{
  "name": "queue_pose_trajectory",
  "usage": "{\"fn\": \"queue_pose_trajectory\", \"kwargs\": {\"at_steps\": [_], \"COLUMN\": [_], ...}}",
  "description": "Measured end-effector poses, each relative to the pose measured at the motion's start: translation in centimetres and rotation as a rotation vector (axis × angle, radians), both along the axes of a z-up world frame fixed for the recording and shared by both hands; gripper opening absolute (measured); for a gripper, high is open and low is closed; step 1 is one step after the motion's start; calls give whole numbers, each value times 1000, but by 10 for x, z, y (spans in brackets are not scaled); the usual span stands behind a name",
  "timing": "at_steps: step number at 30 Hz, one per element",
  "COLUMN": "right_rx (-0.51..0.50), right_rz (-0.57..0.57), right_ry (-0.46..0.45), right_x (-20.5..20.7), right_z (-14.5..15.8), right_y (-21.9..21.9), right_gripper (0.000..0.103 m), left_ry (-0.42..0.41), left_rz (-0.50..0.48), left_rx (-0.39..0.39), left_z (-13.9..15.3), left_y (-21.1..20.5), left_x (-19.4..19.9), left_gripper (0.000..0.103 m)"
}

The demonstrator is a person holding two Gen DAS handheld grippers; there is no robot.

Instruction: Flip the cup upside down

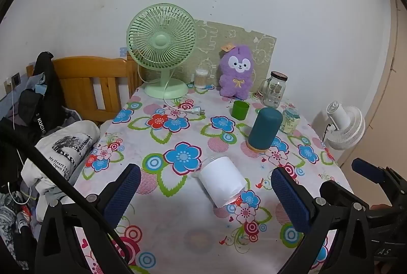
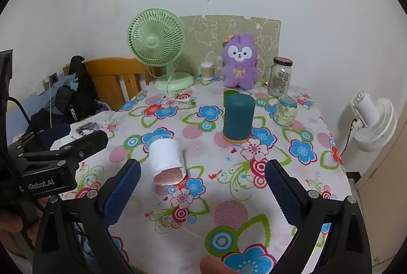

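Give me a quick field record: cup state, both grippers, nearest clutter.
cup: white cup lying on its side on the floral tablecloth, open end toward the cameras
left gripper: open, empty, cup lies ahead between its fingers
right gripper: open, empty, cup ahead to its left
nearest clutter: teal cylinder upright behind the cup, apart from it
flip: not yet done

Your cup (image 1: 221, 178) looks like clear plastic wrapped in matt white paper. The table (image 1: 178, 223) wears a smooth printed cloth. Your tool pads (image 2: 122, 193) are rough, knurled blue rubber on matt black plastic. The toy (image 1: 236, 72) is fuzzy plush, the jar (image 1: 274, 90) glossy glass.
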State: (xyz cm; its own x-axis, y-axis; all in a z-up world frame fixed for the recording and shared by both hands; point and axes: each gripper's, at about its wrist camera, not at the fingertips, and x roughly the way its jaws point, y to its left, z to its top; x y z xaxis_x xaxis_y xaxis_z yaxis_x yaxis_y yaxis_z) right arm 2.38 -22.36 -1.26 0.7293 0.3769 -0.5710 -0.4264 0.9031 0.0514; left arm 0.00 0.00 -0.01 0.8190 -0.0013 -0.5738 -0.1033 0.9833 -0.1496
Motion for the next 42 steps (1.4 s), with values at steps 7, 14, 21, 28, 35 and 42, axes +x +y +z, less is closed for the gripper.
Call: {"fn": "queue_pose_trajectory", "kwargs": {"at_steps": [7, 14, 21, 28, 35, 42], "right_rx": [-3, -1, -9, -12, -12, -14], "right_rz": [2, 2, 3, 1, 3, 6], "right_ry": [20, 16, 17, 18, 21, 22], "right_x": [1, 3, 2, 3, 4, 4], "right_z": [0, -1, -1, -2, -4, -6], "right_y": [1, 2, 4, 6, 6, 7], "right_gripper": [99, 99, 99, 99, 99, 99], "left_ry": [-1, 0, 2, 3, 5, 7], "left_rz": [1, 2, 1, 2, 3, 3], "left_rx": [1, 5, 5, 3, 5, 4], "left_z": [0, 0, 0, 0, 0, -1], "left_y": [0, 0, 0, 0, 0, 2], "left_x": [0, 0, 0, 0, 0, -1], "left_gripper": [103, 103, 103, 103, 103, 103]}}
